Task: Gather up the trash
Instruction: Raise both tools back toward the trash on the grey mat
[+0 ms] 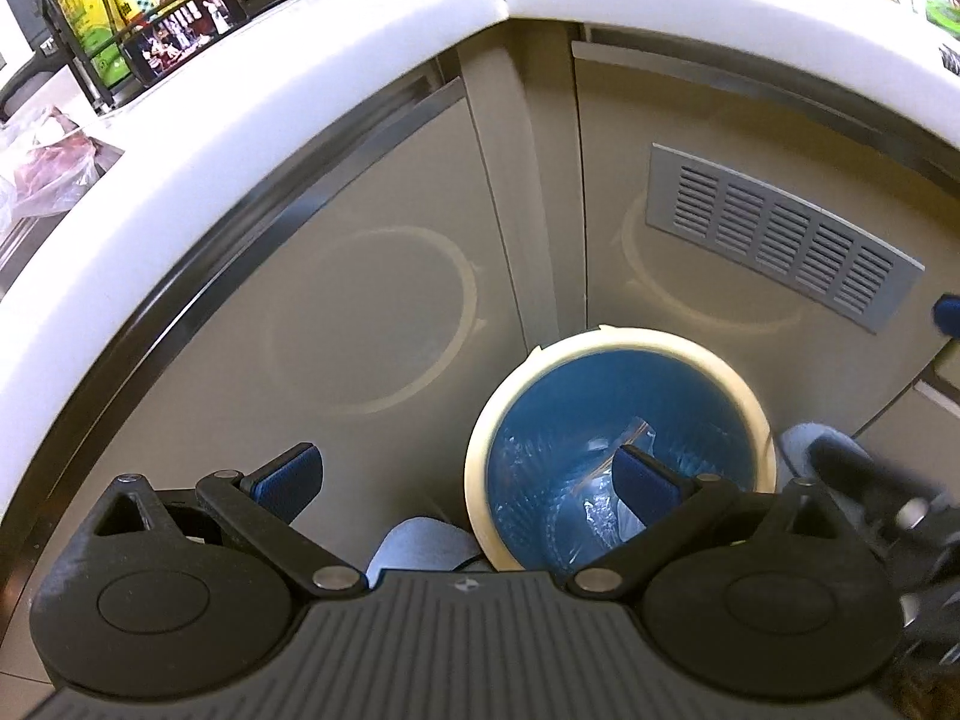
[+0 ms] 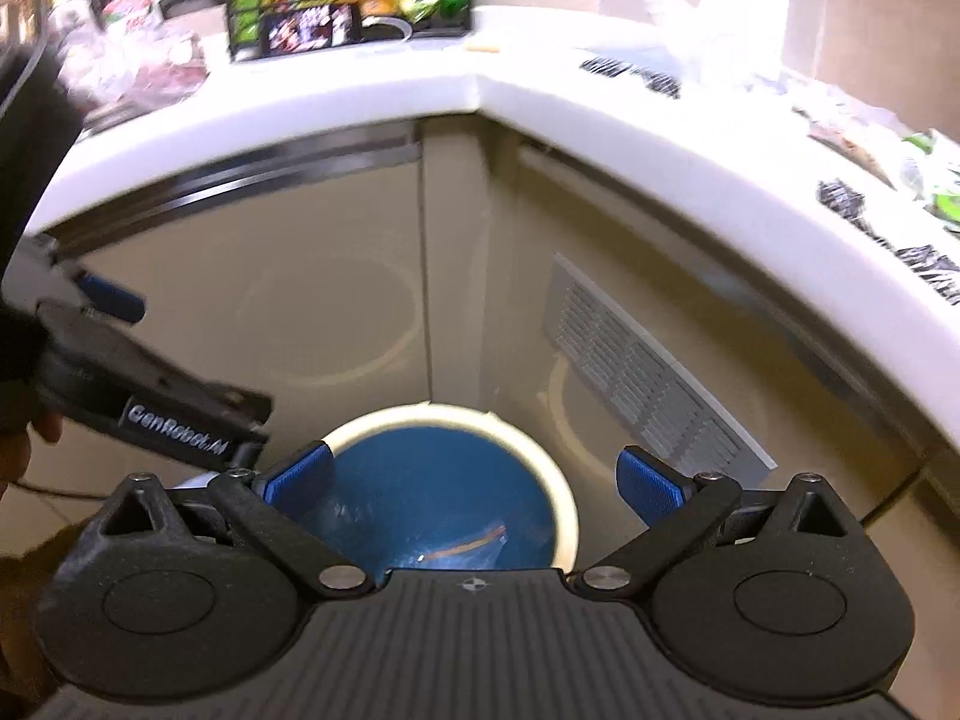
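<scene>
A round trash bin with a cream rim and a blue bag liner stands on the floor in the corner under the counter; it also shows in the right wrist view. Clear plastic wrapper trash lies inside it, seen too in the right wrist view. My left gripper is open and empty, above and left of the bin. My right gripper is open and empty, directly over the bin's mouth. The left gripper's body shows at the left of the right wrist view.
A white L-shaped countertop wraps around above beige cabinet doors with a grey vent grille. A wire rack of bottles and a phone stand on it. Wrappers and packets lie on the right counter. A bagged item lies at left.
</scene>
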{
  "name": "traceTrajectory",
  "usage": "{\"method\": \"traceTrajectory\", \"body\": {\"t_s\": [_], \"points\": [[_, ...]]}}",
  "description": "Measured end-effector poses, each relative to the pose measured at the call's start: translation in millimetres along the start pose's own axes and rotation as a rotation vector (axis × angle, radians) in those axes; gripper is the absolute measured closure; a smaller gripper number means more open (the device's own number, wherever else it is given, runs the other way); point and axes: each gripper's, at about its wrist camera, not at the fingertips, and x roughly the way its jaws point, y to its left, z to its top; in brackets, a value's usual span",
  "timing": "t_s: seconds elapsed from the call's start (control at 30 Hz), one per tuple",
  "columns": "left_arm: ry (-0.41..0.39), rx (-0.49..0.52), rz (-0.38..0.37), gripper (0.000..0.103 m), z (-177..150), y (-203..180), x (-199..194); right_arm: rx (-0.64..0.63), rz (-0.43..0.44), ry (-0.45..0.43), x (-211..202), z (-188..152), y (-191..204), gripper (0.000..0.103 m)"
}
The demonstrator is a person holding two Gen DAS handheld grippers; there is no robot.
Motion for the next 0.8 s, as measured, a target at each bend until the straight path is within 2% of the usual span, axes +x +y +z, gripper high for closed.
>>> {"method": "traceTrajectory", "body": {"t_s": [0.2, 0.5, 0.63, 0.8], "points": [[-0.054, -0.02, -0.002, 0.0, 17, 8, -17, 0.075, -0.017, -0.085, -25, 21, -25, 0.002], [-0.198, -0.013, -0.016, 0.0, 59, 10, -60, 0.113, -0.045, -0.292, -63, 64, -59, 0.002], [-0.243, -0.011, -0.031, 0.0, 81, 5, -72, 0.113, -0.099, -0.379, -73, 84, -77, 0.002], [-0.293, 0.008, -0.039, 0.0, 113, -5, -82, 0.155, -0.224, -0.439, -70, 100, -116, 0.002]]}}
